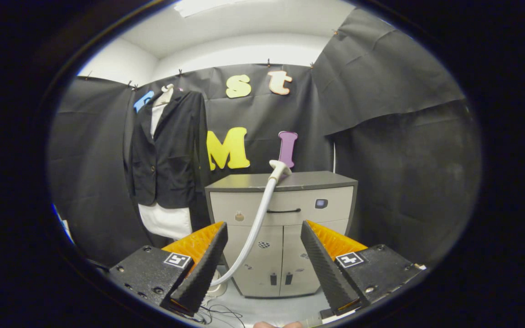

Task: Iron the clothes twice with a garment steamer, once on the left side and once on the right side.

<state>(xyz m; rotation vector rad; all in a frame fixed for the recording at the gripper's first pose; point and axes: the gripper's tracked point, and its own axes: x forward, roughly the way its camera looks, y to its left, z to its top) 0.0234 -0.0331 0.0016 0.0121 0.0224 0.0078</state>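
- The gripper (262, 237) hangs in the air with its two fingers spread wide and nothing between them; neither finger touches anything.
- Beyond the fingers stands a grey cabinet (317, 214) with a dark top, a drawer with a dark handle (283, 211) and two lower doors, set against the black cloth wall (381, 114) of the booth.
- The garment steamer head (279, 169) lies on the cabinet's top, near the middle of its front edge, its nozzle end resting on the surface.
- A pale steamer hose (257, 223) runs from the head over the cabinet's front edge and down across the drawer and the left door, curving toward the floor behind the tip of the left finger.
- At the foot of the hose, just beside the cabinet's lower left corner, a pale base (219, 288) shows partly behind the left finger; what it is cannot be told for certain.
- Thin dark cables (219, 314) lie on the light floor (280, 307) ahead of the cabinet.
- A dark blazer (173, 150) over a white shirt (164, 221) hangs against the wall, left of the cabinet and well apart from the fingers; the shirt's hem shows below the blazer.
- A fingertip of the person (277, 325) shows at the base of the gripper.
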